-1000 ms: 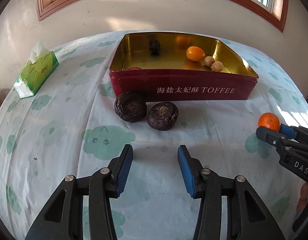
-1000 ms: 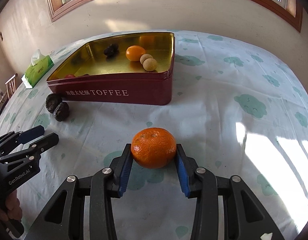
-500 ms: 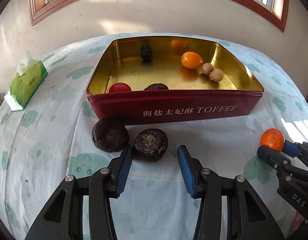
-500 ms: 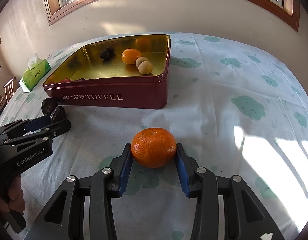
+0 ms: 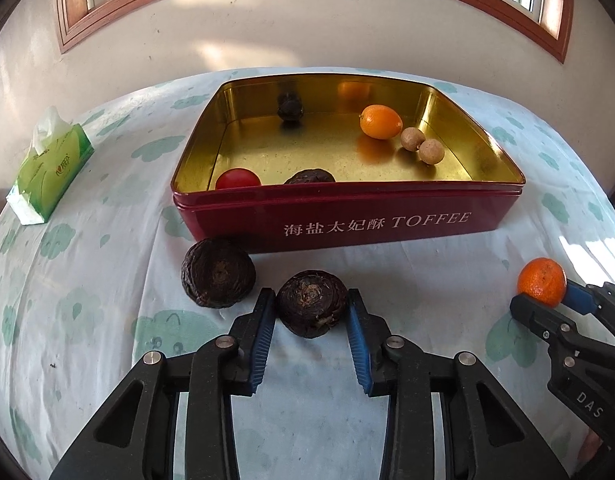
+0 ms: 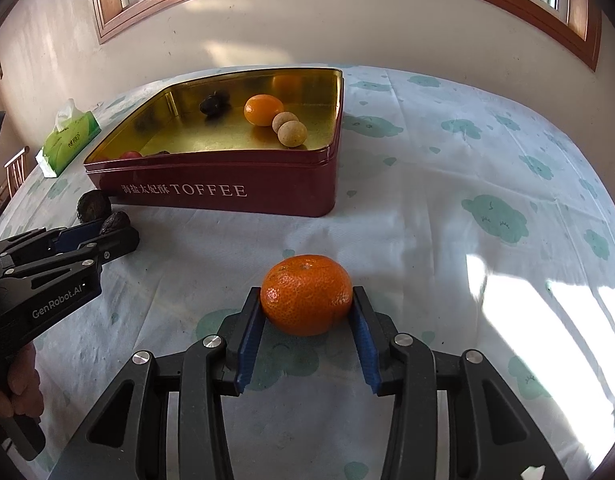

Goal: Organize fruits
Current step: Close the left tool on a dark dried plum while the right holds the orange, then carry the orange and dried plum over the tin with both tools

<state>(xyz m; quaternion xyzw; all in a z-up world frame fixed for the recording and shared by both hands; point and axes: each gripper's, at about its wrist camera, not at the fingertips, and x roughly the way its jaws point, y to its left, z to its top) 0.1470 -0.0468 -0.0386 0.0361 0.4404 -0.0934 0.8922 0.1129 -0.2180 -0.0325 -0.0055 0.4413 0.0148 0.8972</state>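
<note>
While the right gripper [image 6: 306, 312] clamps the round orange tangerine [image 6: 306, 294], the left gripper [image 5: 310, 314] brackets a dark wrinkled fruit [image 5: 311, 304] on the tablecloth, blue pads [image 5: 262, 334] just beside it, before the red toffee tin [image 5: 347, 220].

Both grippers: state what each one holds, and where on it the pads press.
Right gripper clamps the mandarin across its two sides. Left gripper brackets a dark wrinkled fruit on the tablecloth; whether it grips yet cannot be told.

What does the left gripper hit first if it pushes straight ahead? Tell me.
The left gripper already has a dark wrinkled fruit between its fingers, so that comes first, likely pushed along. Beyond it stands the near wall of the red toffee tin. The second dark fruit lies just left of that line.
</note>
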